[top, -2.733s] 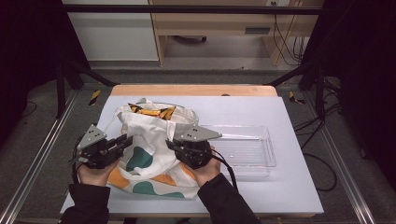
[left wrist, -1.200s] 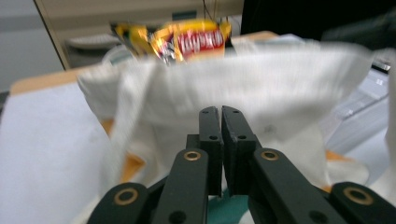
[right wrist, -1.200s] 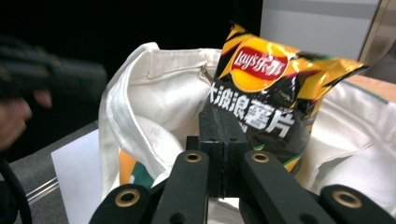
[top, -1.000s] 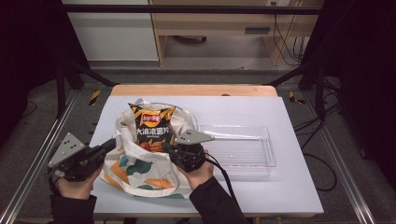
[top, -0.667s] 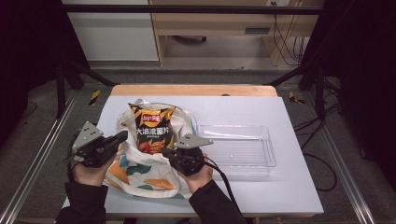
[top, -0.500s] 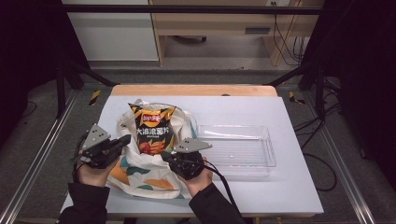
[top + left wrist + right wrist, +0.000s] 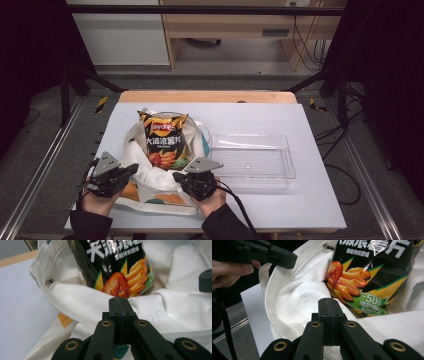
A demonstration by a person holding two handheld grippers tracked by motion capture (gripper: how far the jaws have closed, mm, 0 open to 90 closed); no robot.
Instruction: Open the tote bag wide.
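Both tools have their jaws pressed together. Left tool (image 7: 129, 171) sits at the tote (image 7: 150, 187) rim's left side, right tool (image 7: 179, 177) at its right; whether cloth is pinched I cannot tell. Chips (image 7: 165, 142) stand upright in the open tote on the table (image 7: 310, 200), just left of a clear tray (image 7: 252, 160).

Through the left gripper view I see my left gripper (image 7: 119, 305) with its two black jaws pressed flat together, nothing between them. Their tips sit at a fold of the white cloth bag (image 7: 82, 306). Just beyond stands a black chip packet (image 7: 117, 267) inside the bag's mouth. White tabletop (image 7: 20, 307) lies at left.
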